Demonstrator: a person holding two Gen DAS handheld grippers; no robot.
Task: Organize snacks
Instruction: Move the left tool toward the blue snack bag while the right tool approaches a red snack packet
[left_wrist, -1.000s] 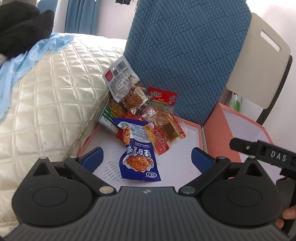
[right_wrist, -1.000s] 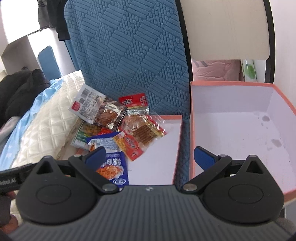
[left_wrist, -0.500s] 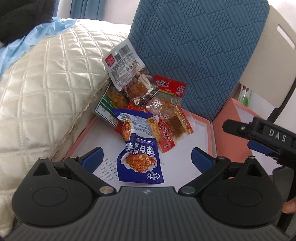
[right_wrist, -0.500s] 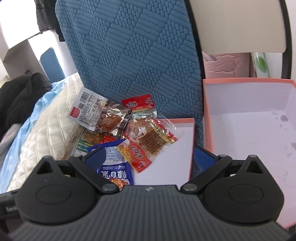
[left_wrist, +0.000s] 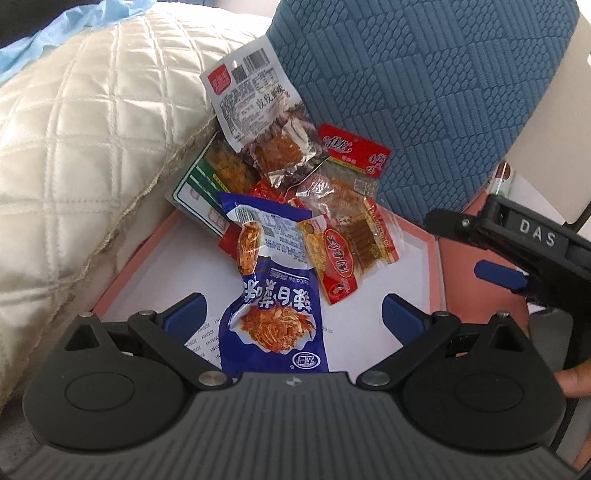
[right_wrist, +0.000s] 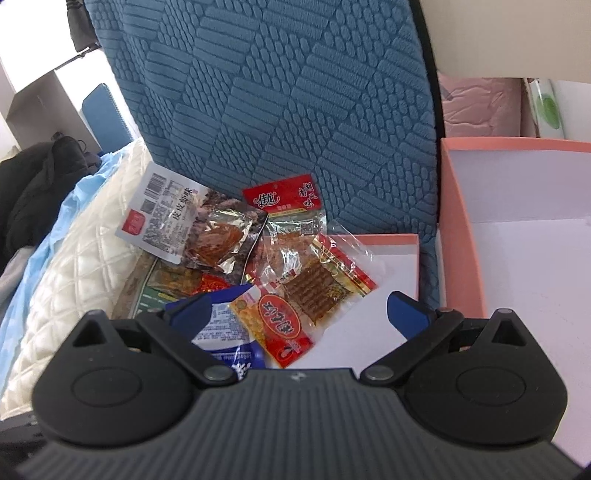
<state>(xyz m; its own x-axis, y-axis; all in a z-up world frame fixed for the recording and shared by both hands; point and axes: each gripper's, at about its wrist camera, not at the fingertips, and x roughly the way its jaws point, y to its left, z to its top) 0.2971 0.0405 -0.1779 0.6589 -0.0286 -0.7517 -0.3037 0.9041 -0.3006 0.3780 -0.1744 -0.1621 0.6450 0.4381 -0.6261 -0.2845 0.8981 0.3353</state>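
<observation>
Blue foil snack packet lies nearest, atop the heap of packets in the shallow pink-rimmed white lid. Left gripper hangs over it, fingers spread; right gripper likewise spread, empty. Apparently the approach: next, lower, pinch the packet, carry it to the deeper pink box.

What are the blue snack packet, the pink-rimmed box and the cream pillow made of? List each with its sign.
Blue snack packet: thin plastic film, apparently; glossy, creased, printed.
Pink-rimmed box: looks like cardboard; stiff straight walls, matte pink outside, white inside.
Cream pillow: quilted fabric with a satin-like sheen; stitched diamond pattern, corded edge.
</observation>
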